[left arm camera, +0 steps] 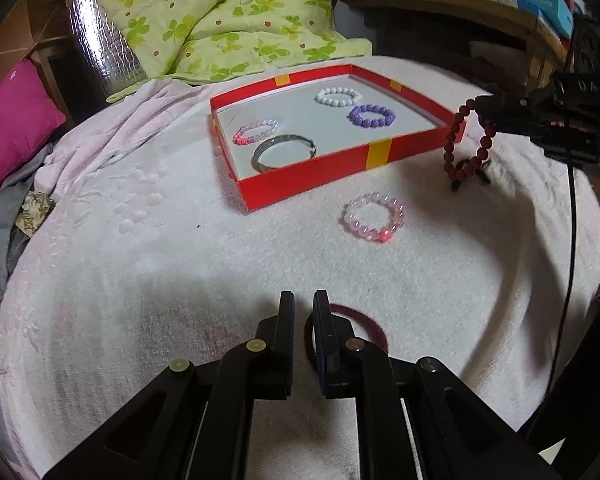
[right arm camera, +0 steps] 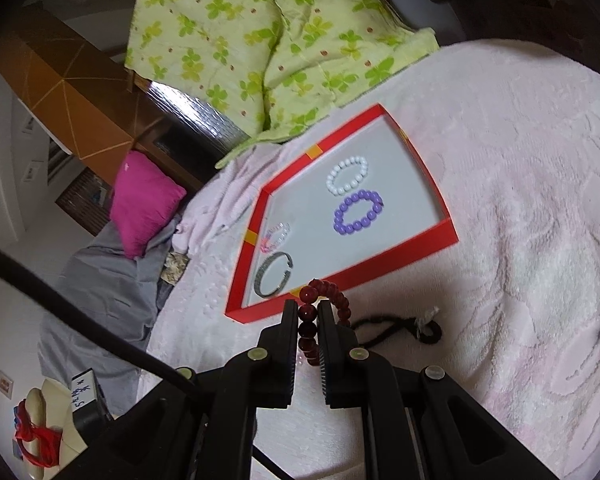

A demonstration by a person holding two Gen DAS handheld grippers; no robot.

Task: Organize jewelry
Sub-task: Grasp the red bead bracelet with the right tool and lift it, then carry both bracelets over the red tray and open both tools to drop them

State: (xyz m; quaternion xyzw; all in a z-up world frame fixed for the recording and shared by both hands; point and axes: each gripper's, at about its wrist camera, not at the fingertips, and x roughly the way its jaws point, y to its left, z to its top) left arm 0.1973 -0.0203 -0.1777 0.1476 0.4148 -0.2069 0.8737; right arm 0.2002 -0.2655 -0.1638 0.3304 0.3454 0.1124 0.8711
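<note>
Your right gripper (right arm camera: 308, 310) has its jaws pinched on the dark red bead bracelet (right arm camera: 324, 312), a run of beads caught between the fingers and the loop arching over the right fingertip. From the left wrist view that same bracelet (left arm camera: 466, 140) dangles clear of the blanket off your right gripper (left arm camera: 480, 106) at 2 o'clock, just beside the tray's near right corner.

Your left gripper (left arm camera: 302, 300) is nearly closed, only a thin gap, nothing between the fingers. It sits at 6 o'clock, and its right finger covers part of a dark maroon hair tie (left arm camera: 364, 320) lying on the pale pink blanket (left arm camera: 140, 240); whether it touches, you can't tell.

A dark cord (right arm camera: 396, 328) lies below the hanging beads, blurred, its far end hard to make out.

The red tray (left arm camera: 300, 184) at 12 o'clock holds four pieces: a silver bangle (left arm camera: 282, 152) at the near left, a pink-and-clear bead bracelet (left arm camera: 254, 132) touching it behind, a purple bead bracelet (left arm camera: 372, 116) and a white bead bracelet (left arm camera: 339, 96) toward the far right.

One pale pink bead bracelet (left arm camera: 374, 218) rests on the blanket, outside the tray, near its front wall.
</note>
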